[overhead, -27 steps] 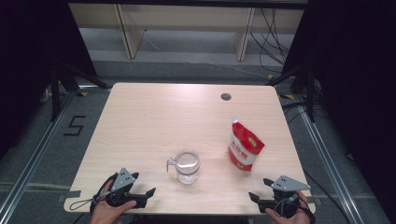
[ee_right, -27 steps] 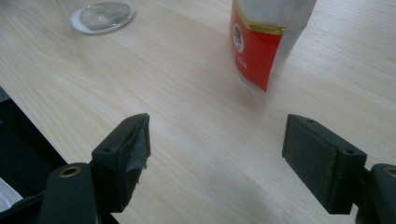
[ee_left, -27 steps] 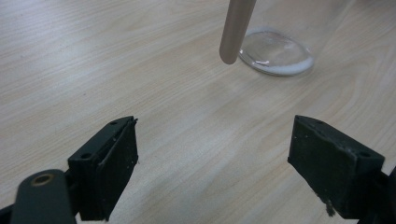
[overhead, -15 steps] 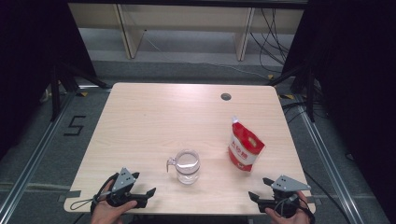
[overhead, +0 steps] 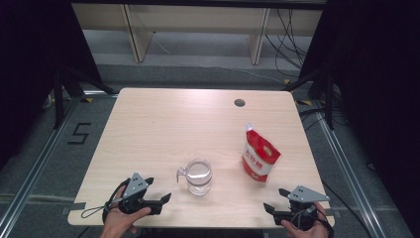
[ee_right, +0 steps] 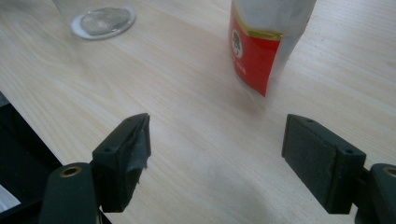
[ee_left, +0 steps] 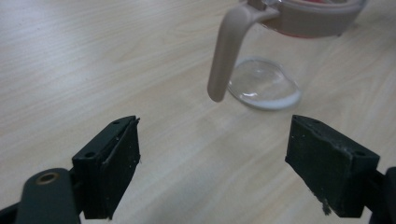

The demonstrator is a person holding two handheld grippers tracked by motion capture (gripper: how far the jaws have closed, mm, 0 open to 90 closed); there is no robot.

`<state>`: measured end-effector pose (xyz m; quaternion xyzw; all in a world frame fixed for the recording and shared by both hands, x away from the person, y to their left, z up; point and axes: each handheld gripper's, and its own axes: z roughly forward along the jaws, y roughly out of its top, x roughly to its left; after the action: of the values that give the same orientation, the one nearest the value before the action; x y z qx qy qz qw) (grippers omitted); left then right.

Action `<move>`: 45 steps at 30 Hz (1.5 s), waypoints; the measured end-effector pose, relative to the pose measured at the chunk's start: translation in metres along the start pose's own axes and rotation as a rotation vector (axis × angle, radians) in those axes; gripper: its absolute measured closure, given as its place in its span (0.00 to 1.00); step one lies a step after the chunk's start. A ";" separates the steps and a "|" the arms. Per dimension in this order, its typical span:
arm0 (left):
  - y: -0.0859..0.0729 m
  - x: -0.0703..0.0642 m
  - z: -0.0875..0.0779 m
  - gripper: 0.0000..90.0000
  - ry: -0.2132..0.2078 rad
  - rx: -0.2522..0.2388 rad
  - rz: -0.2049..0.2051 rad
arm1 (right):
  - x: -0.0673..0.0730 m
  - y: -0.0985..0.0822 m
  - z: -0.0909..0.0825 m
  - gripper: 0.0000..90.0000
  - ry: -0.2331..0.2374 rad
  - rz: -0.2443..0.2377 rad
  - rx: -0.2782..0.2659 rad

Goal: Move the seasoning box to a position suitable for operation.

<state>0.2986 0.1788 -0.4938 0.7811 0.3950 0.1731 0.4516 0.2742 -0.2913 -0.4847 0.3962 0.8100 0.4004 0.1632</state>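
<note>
A clear glass mug [overhead: 199,176] with a side handle stands near the table's front middle. To its right a red and white pouch [overhead: 260,156] stands upright. My left gripper [overhead: 166,198] rests near the front left edge, open and empty, pointing at the mug. In the left gripper view the mug's handle [ee_left: 227,51] and base [ee_left: 265,84] lie just ahead of the open left gripper [ee_left: 212,158]. My right gripper [overhead: 268,208] sits at the front right edge, open and empty. The right gripper view has the pouch [ee_right: 261,39] beyond the right gripper [ee_right: 217,154].
The light wooden table [overhead: 163,124] has a round cable hole [overhead: 239,102] at its far right. Shelving legs and cables stand on the floor behind it. Metal rails run along both sides of the table.
</note>
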 end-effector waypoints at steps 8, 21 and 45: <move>0.017 -0.002 0.028 0.33 -0.001 -0.009 0.080 | 0.002 0.002 0.000 0.28 0.002 0.000 0.008; 0.025 -0.008 0.047 0.53 -0.011 -0.009 0.139 | 0.004 0.002 0.001 0.28 0.019 0.003 0.012; 0.028 -0.004 0.047 0.84 -0.055 -0.036 0.199 | 0.006 0.003 0.004 0.29 0.033 -0.021 0.015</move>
<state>0.3384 0.1412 -0.4949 0.8127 0.2998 0.2027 0.4566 0.2742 -0.2838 -0.4847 0.3820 0.8198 0.3990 0.1510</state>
